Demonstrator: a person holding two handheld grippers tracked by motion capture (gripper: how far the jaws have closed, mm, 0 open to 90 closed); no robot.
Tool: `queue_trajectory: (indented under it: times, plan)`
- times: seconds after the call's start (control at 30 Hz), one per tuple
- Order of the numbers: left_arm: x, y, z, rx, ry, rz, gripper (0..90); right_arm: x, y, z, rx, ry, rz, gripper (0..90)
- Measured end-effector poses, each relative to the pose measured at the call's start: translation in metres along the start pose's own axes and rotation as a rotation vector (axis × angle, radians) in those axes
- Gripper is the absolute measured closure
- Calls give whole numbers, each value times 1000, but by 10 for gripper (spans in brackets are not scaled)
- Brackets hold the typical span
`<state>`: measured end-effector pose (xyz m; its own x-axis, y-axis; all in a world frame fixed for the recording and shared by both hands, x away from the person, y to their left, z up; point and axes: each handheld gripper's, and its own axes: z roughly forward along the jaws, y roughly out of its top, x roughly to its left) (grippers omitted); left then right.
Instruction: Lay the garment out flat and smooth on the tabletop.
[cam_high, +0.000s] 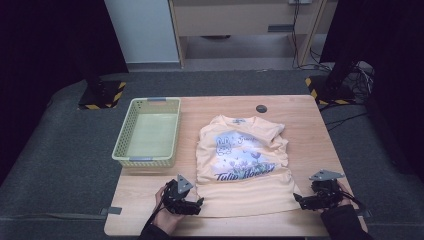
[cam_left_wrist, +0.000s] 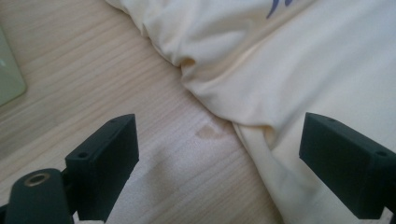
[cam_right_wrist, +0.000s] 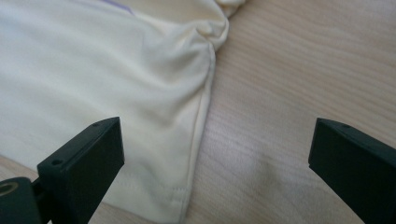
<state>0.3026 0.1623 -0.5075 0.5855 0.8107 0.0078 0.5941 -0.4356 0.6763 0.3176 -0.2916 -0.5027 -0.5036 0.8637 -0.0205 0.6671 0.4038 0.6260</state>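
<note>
A pale yellow T-shirt (cam_high: 243, 165) with a blue "Tulip" print lies flat on the wooden table (cam_high: 300, 120), its sleeves folded in and its hem toward the person. My left gripper (cam_high: 196, 204) stands open at the shirt's lower left corner; its own view shows the cloth edge (cam_left_wrist: 261, 107) between its jaws. At the lower right corner my right gripper (cam_high: 299, 200) is open too, and the hem's side edge (cam_right_wrist: 198, 140) runs between its jaws. Neither holds anything.
A light green plastic basket (cam_high: 124, 135), with nothing in it, stands at the table's left side. A small dark round cap (cam_high: 261, 108) sits near the far edge. Bare wood lies right of the shirt. Stand bases with hazard tape sit on the floor behind.
</note>
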Motion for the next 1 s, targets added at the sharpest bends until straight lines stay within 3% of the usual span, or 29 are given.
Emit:
queue_trajectory:
  times: [0.23, 0.6, 0.8, 1.0]
  plan:
    - [15, 7, -2, -50, -14, -71, 122, 3, 9, 3, -56, 57, -23, 32]
    - [33, 22, 3, -97, -1, -135, 124, 10, 18, 15, -119, 133, -34, 54]
    - [41, 33, 1, -128, 4, -176, 132, 20, 18, 29, -84, 187, -57, 58]
    - [48, 46, 0, -161, 7, -208, 139, 25, 15, 37, -43, 187, -85, 56]
